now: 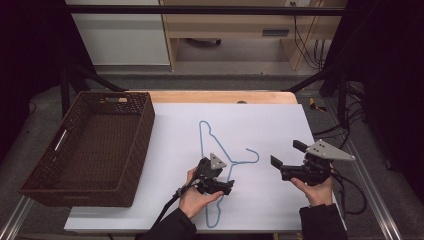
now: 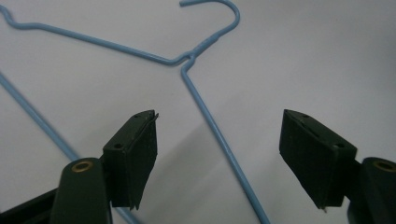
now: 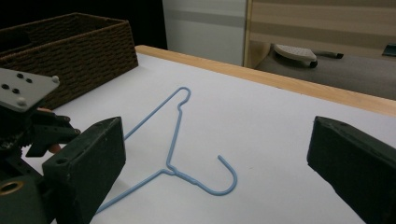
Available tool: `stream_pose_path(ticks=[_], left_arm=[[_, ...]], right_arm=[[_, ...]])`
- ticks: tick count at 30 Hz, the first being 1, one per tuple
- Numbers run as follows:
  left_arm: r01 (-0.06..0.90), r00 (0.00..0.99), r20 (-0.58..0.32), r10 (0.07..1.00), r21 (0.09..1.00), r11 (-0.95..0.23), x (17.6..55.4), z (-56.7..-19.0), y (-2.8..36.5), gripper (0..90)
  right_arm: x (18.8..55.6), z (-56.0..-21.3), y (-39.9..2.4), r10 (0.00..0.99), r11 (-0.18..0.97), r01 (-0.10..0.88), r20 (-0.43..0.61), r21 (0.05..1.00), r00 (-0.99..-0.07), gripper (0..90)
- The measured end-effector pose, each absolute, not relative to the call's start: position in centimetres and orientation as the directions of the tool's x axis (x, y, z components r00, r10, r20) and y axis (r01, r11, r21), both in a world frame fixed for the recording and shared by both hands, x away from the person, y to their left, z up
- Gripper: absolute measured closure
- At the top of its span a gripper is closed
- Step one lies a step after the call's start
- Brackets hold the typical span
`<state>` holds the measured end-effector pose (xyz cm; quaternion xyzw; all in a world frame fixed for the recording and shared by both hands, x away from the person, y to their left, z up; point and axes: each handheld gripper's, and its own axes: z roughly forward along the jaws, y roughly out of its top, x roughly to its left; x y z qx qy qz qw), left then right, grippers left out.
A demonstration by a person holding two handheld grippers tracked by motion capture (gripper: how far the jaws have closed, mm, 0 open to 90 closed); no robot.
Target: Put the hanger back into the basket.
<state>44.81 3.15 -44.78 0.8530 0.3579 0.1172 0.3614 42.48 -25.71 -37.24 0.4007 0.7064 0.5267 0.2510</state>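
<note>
Blue wire, thin and smooth, forms a clothes hanger (image 1: 215, 150) lying flat on a white sheet (image 1: 270, 120) that covers most of a wooden bench (image 1: 220, 96). The hanger sits near the middle of the sheet, its long straight bar on the left, its two sloping shoulders meeting at a short twisted neck, and its curved hook (image 1: 252, 155) pointing right.

A brown woven basket (image 1: 135, 150), rectangular with slotted handles in its walls, stands at the bench's left end, just beside the sheet's edge and apart from the hanger.

The left gripper (image 1: 216, 176), black with a small grey three-cornered plate on top, is held in the person's left hand (image 1: 197, 197) directly over the hanger's near shoulder. In the left gripper view its jaws stand wide apart, released, with that shoulder wire (image 2: 219, 144) running between them on the sheet below; neither flat, dark, rectangular pad touches the wire.

The right gripper (image 1: 287, 157) is held in the right hand (image 1: 314, 190) to the right of the hook, well apart from the hanger. Its jaws are also spread wide and grasp nothing. The right gripper view looks across the sheet at the hanger (image 3: 177, 140), with the hook's open curl nearest, the basket (image 3: 79, 51) behind, and the left gripper (image 3: 28, 121) at the left edge.
</note>
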Motion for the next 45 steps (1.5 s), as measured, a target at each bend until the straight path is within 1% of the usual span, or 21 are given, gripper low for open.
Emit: stream_pose_path(ticks=[2,3,10,11,12,13,23,31,36,40,41,45], left_arm=[[0.536,0.720,-0.060,0.692,0.681,-0.499,44.9,-45.2,2.7,30.6],[0.541,0.717,-0.054,0.694,0.671,-0.507,45.0,-45.4,2.5,33.8],[0.571,0.698,-0.052,0.714,0.641,-0.512,45.1,-46.3,1.9,46.8],[0.573,0.700,-0.049,0.713,0.635,-0.519,45.1,-46.4,1.8,46.8],[0.574,0.696,-0.047,0.717,0.637,-0.515,45.1,-46.5,1.8,51.3],[0.577,0.695,-0.050,0.718,0.634,-0.514,45.1,-46.6,1.7,53.4],[0.580,0.672,-0.017,0.740,0.633,-0.512,44.7,-46.8,1.1,69.1],[0.578,0.658,0.012,0.753,0.633,-0.515,44.1,-46.9,0.2,76.7],[0.590,0.641,0.021,0.768,0.627,-0.509,43.9,-46.8,-0.1,79.0],[0.596,0.623,0.035,0.782,0.626,-0.503,43.7,-46.9,-0.4,82.9],[0.598,0.612,0.048,0.789,0.624,-0.503,43.7,-46.8,-0.6,83.4],[0.608,0.598,0.057,0.799,0.617,-0.499,43.6,-46.8,-0.8,83.9]], right_arm=[[42.5,-37.3,-25.7,0.832,0.124,0.303,0.068,0.945,-0.551,4.7],[42.5,-37.3,-25.7,0.831,0.123,0.304,0.069,0.945,-0.552,4.8],[42.6,-37.4,-25.6,0.830,0.130,0.306,0.065,0.943,-0.554,4.8],[42.6,-37.4,-25.6,0.830,0.130,0.306,0.065,0.943,-0.554,4.8],[42.6,-37.4,-25.6,0.830,0.129,0.306,0.066,0.943,-0.553,4.7],[42.6,-37.4,-25.6,0.831,0.129,0.306,0.066,0.943,-0.553,4.8],[42.6,-37.5,-25.6,0.830,0.140,0.307,0.057,0.941,-0.555,4.7],[42.6,-37.5,-25.6,0.831,0.139,0.309,0.059,0.941,-0.554,4.8],[42.6,-37.5,-25.5,0.830,0.141,0.309,0.057,0.941,-0.554,4.8],[42.6,-37.5,-25.5,0.830,0.139,0.310,0.060,0.941,-0.554,4.7],[42.6,-37.5,-25.5,0.830,0.138,0.310,0.061,0.941,-0.554,4.8],[42.6,-37.5,-25.5,0.830,0.136,0.311,0.063,0.941,-0.554,4.8]])
